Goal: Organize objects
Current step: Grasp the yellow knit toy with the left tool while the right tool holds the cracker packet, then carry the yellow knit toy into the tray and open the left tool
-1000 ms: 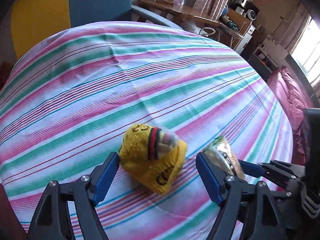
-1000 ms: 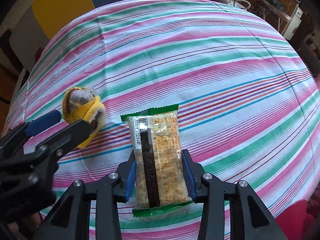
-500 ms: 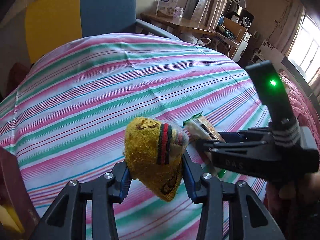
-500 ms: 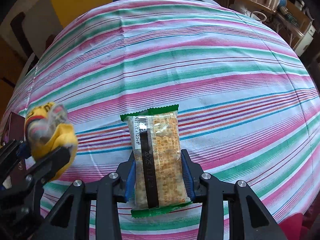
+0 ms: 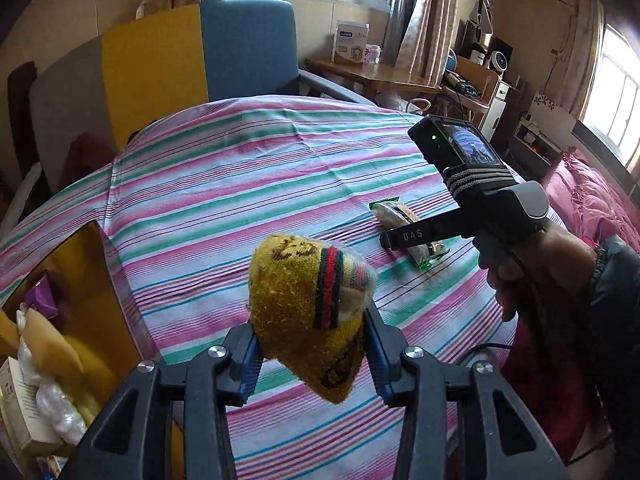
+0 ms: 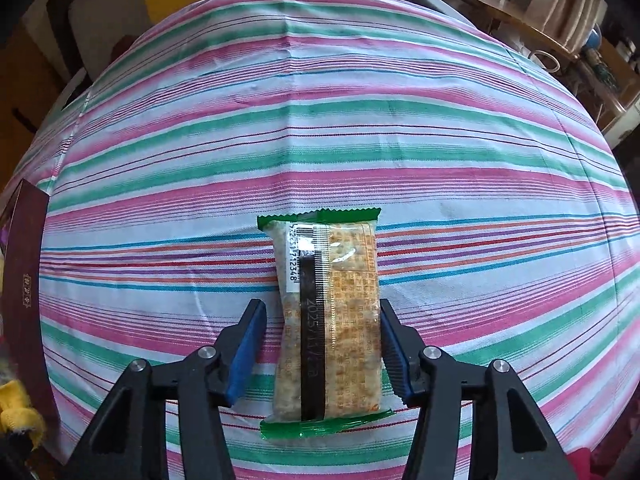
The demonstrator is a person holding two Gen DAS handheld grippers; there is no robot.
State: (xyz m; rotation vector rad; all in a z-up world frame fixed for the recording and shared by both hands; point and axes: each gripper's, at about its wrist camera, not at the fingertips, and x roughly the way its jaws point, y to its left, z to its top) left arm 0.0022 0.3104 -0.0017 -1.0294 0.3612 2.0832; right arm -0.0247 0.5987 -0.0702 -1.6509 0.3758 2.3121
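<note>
A yellow knitted bundle (image 5: 308, 304) with a red, green and black band, wrapped in clear film, hangs above the striped tablecloth (image 5: 240, 184). My left gripper (image 5: 312, 344) is shut on its sides. A cracker packet (image 6: 328, 280) with green sealed ends lies lengthwise on the cloth between the blue pads of my right gripper (image 6: 321, 312). Those jaws are opening. The left pad stands clear of the wrapper, and the right pad is at its edge. In the left wrist view the same packet (image 5: 394, 216) shows under the right gripper, which a hand (image 5: 532, 264) holds.
An open box with a gold lining (image 5: 80, 280) sits at the table's left edge and holds several packets. Its maroon outer wall (image 6: 24, 280) shows in the right wrist view. A blue and yellow chair (image 5: 240, 48) stands behind the table. A pink bed (image 5: 592, 208) lies to the right.
My left gripper shut on the yellow bundle, lifted it off the cloth and carried it left, near the box. My right gripper's jaws have parted from the cracker packet.
</note>
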